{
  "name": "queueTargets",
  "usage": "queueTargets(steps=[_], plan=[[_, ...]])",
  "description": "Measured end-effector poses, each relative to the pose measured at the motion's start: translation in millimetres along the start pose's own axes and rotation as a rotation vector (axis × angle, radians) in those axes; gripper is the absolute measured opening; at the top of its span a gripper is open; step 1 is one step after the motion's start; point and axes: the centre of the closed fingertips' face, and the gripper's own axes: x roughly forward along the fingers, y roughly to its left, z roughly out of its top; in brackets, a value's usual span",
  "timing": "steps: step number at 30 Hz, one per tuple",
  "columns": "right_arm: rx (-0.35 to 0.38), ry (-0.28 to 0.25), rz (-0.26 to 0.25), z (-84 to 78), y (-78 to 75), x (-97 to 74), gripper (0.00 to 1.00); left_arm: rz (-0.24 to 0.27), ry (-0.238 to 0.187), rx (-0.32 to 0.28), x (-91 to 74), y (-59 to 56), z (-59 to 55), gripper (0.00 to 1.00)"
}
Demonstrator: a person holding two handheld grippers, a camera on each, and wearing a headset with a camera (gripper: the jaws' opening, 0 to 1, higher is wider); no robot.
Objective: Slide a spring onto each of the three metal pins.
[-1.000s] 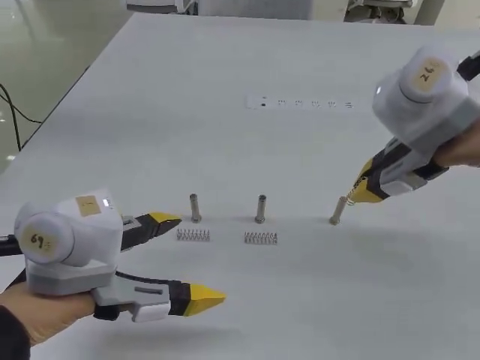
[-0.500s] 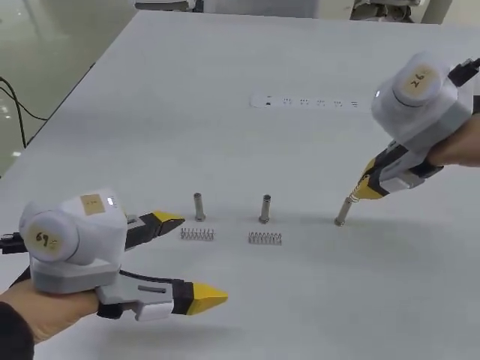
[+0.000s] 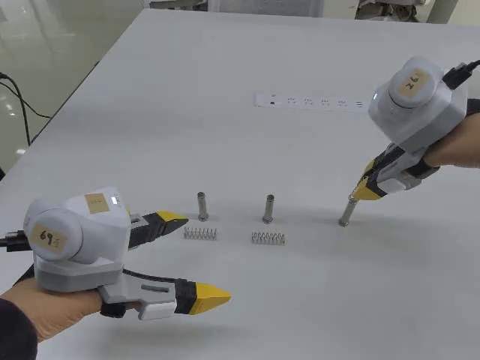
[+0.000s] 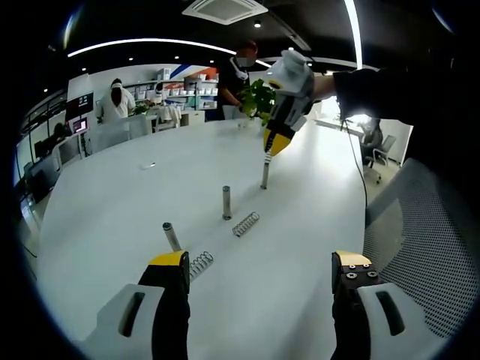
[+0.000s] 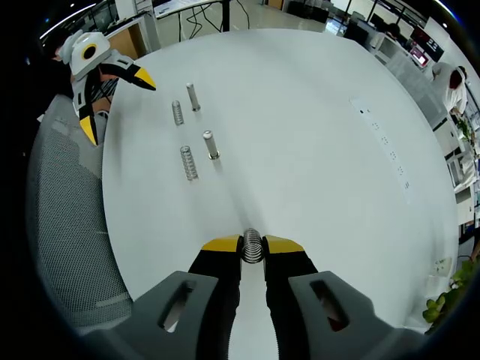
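right yellow-tipped gripper (image 5: 253, 241) clamped on small steel coil spring (image 5: 253, 247) | right at top of upright right-hand metal pin (image 3: 347, 212), nearer arm | likely push down along pin's axis | left yellow-tipped gripper (image 3: 201, 259) wide, holding nothing

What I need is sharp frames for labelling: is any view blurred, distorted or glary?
Head view: sharp, even light, soft shadow under the left gripper. Left gripper view: fisheye bends the table; ceiling lights glare. Right gripper view: same bending, spring in the right gripper sharp.
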Motion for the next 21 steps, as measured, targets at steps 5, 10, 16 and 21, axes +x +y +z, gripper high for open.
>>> queueTargets(steps=[5, 10, 16, 21], plan=[[0.002, 0.01, 0.01, -0.7, 1.5, 2.9, 0.13, -0.003, 0.003, -0.001, 0.0, -0.8, -0.6, 0.76], [0.008, 0.01, 0.016, 1.7, 0.5, 4.6, 0.13, -0.001, 0.003, -0.002, -0.2, -0.6, -0.9, 0.76], [0.005, 0.023, 0.022, 1.5, 1.5, 3.9, 0.13, -0.004, 0.003, -0.002, 0.2, -1.9, -0.9, 0.75], [-0.006, 0.034, 0.021, 1.4, 3.2, 4.1, 0.13, -0.005, 0.004, -0.003, 0.2, -1.9, -1.8, 0.75]])
